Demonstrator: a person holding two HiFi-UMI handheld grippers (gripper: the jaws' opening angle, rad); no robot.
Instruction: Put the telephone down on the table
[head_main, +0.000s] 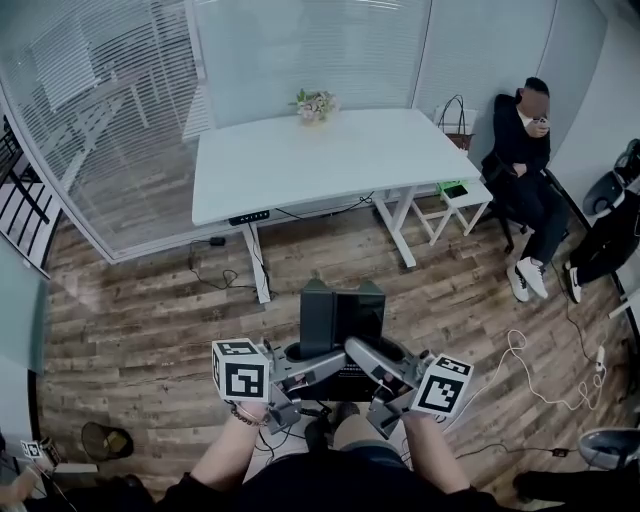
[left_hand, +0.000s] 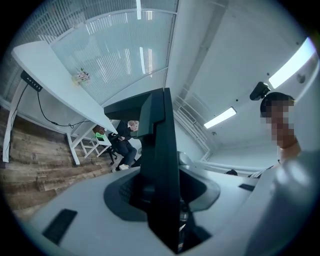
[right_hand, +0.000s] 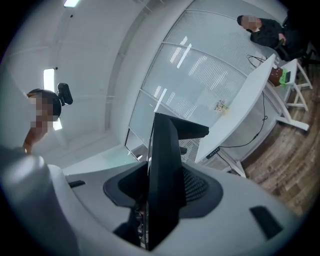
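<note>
Two items, left tongs (head_main: 300, 368) and right tongs (head_main: 372, 362), are clamped on one upright telephone (head_main: 340, 315); the tabletop (head_main: 300, 165) is seen well ahead.

telephone (head_main: 342, 315) base hidden, far flowers (head_main: 314, 104) — too small to identify

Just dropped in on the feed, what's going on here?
A person holds the dark telephone between the left gripper and the right gripper, both closed on it, above the wooden floor. The white table stands some way ahead, so the telephone is not yet set down.
</note>
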